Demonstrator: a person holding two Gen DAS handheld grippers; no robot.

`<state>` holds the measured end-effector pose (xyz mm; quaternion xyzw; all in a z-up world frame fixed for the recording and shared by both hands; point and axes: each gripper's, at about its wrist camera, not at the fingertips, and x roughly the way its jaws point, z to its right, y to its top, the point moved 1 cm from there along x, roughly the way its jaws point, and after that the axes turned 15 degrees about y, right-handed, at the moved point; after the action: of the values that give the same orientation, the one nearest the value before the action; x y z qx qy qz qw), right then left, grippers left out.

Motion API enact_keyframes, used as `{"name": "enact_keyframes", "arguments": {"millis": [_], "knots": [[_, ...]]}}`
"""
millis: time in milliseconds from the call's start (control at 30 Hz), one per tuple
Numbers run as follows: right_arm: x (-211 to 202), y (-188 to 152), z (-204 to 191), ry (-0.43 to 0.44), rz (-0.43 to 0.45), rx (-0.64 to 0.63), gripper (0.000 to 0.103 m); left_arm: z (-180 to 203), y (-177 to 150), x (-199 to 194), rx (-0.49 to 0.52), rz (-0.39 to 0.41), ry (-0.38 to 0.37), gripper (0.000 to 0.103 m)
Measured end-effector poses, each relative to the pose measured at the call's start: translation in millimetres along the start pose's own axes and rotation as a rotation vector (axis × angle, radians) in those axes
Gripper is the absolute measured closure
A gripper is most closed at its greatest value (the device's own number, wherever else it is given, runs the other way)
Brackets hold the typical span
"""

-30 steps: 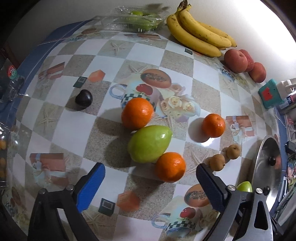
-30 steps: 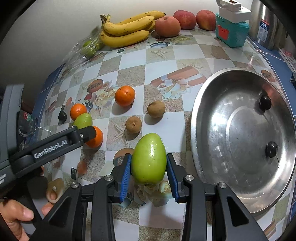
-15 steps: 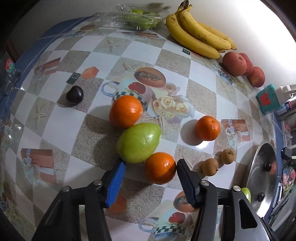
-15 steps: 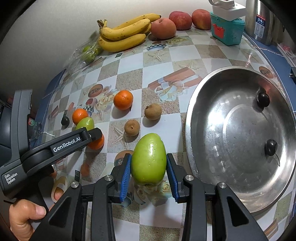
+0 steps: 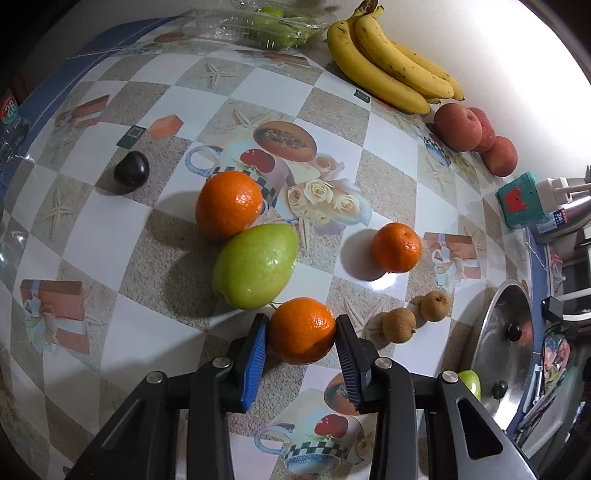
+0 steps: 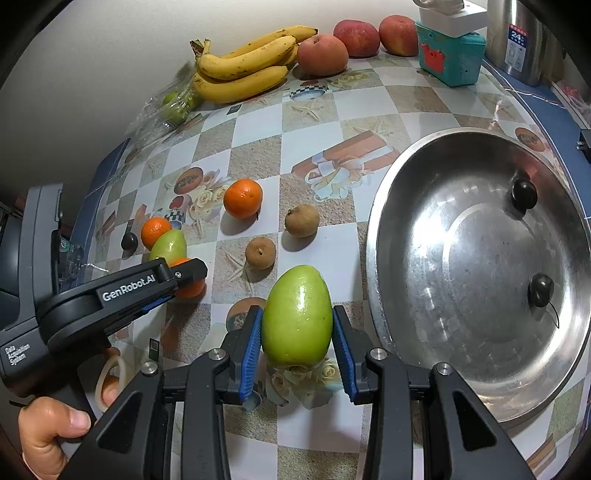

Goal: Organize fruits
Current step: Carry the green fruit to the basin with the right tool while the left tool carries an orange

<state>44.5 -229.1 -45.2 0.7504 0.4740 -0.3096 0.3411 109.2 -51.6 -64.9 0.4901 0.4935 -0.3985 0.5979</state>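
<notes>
My left gripper [image 5: 300, 345] is shut on an orange [image 5: 302, 330] that sits on the tablecloth. A green mango [image 5: 255, 271] lies just beyond it, touching another orange [image 5: 229, 204]. A third orange [image 5: 396, 247] lies to the right. My right gripper [image 6: 297, 338] is shut on a second green mango [image 6: 297, 314] beside the steel basin [image 6: 399, 206]. The left gripper [image 6: 181, 275] also shows in the right wrist view, at the left. Two dark plums [image 6: 523, 189] lie in the basin.
Bananas [image 5: 388, 70] and three peaches [image 5: 458, 127] line the back wall. A clear bag of green fruit [image 5: 273, 26] lies at the back left. Two brown longans [image 5: 399, 325] lie near the basin. A dark plum [image 5: 132, 171] sits at the left. A teal box [image 6: 448, 53] and a steel flask [image 6: 517, 37] stand at the back right.
My left gripper moved forward and closed around the near orange. The right gripper kept hold of its green mango and barely moved.
</notes>
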Motion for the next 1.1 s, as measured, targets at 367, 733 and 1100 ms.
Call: {"name": "enact_keyframes", "arguments": {"millis": [367,733,1100], "knots": [[-9,2,4,0.018,0.025,0.018,0.065,4,-7,-32,0.014,0.057,-0.043,0.064],[-26,6,21,0.025,0.067,0.067,0.064,24,-14,-51,0.088,0.110,-0.063,0.064],[-57,11,67,-0.057,0.155,0.176,0.064,55,-29,-62,0.202,0.165,-0.085,0.064]]}}
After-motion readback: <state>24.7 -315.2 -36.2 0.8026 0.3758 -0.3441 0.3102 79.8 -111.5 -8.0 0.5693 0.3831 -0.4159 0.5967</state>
